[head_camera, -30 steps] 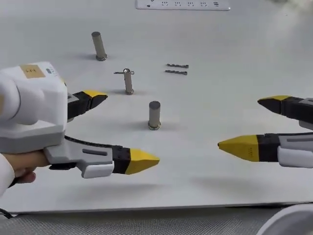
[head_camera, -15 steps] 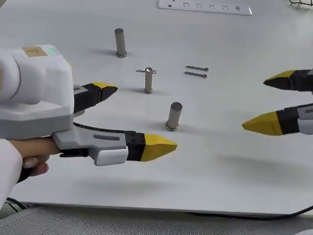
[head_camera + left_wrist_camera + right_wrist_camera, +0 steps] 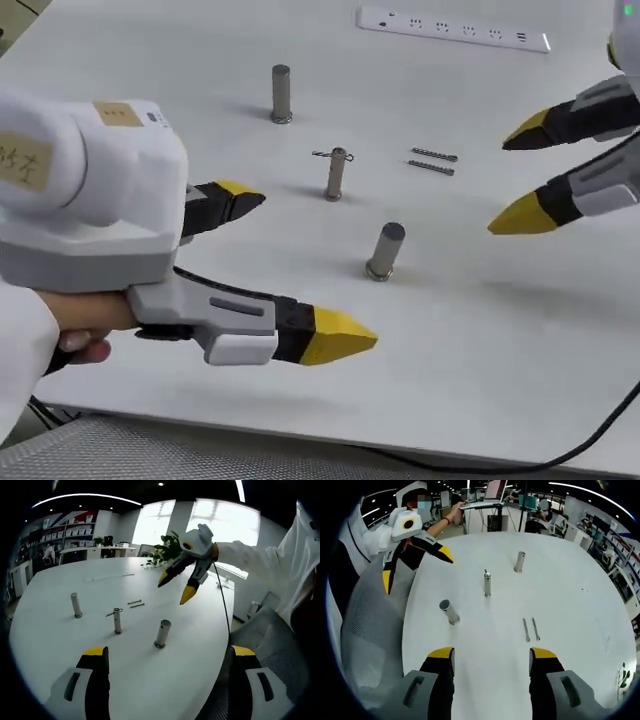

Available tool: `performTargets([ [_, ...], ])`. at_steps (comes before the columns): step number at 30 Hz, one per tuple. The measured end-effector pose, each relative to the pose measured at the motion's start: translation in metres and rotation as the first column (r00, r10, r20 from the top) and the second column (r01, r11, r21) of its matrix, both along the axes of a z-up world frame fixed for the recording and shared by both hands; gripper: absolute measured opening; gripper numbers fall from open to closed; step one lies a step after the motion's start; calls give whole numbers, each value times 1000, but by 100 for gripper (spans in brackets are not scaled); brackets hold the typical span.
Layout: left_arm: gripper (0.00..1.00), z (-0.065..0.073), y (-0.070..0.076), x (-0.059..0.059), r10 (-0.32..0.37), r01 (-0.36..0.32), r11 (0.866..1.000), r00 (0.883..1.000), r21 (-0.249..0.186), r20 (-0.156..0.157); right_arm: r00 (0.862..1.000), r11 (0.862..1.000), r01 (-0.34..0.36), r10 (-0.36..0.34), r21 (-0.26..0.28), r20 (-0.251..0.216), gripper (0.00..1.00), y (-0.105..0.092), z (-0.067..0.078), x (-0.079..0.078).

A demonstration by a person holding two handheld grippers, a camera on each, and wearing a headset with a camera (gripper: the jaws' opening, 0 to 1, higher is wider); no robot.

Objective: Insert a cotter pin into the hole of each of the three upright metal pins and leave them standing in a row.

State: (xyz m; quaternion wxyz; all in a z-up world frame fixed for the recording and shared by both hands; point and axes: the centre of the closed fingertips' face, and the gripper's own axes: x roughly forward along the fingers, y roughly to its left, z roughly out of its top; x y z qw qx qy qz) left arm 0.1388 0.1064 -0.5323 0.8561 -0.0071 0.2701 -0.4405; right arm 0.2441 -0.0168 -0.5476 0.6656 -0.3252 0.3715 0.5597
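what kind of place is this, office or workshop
Probably an open-plan office or lab: a large white table, desks with computer monitors behind it, and a leafy green potted plant by windows.

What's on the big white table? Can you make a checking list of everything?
Surface: white table, no spills seen.
Job's things: far pin and near pin upright, bare; middle pin upright with a cotter pin through it; two loose cotter pins side by side.
Clutter: power strip at the far edge.
Grippers: left gripper and right gripper open, holding nothing.
Cables: black cable hanging from the right gripper.
Surroundings: office with windows and a plant.
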Motion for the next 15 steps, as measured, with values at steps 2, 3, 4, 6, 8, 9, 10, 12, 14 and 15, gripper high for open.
performTargets([
  [2,99,0,1,-1,2,-2,1000,1000,-3,2,1000,1000,0,0,0,3,45,7,-3,12],
  [3,99,0,1,-1,2,-2,1000,1000,-2,2,1000,1000,-8,8,-9,-1,41,9,-5,17],
  [4,99,0,2,-2,2,-2,1000,1000,1,1,1000,1000,-11,11,-13,-3,35,11,-8,20],
  [6,99,0,2,-3,3,-3,1000,1000,7,2,1000,1000,-19,19,-22,5,29,15,-12,30],
  [8,99,0,3,-3,6,-6,1000,1000,3,3,1000,999,-27,28,-29,10,26,18,-11,34],
  [9,99,1,3,-4,9,-9,1000,1000,-3,0,1000,999,-27,28,-30,10,25,19,-12,36],
  [10,99,1,3,-4,11,-11,1000,1000,-8,-1,1000,999,-25,26,-36,10,25,20,-14,39],
  [12,99,3,2,-4,10,-10,1000,1000,-24,-11,999,998,-33,33,-51,8,23,21,-20,43],
  [14,99,5,2,-4,7,-7,1000,1000,-27,-5,999,996,-50,49,-74,-7,20,19,-29,50],
  [15,99,5,3,-4,6,-7,1000,1000,-24,-6,998,995,-59,58,-82,-8,19,18,-32,52],
])
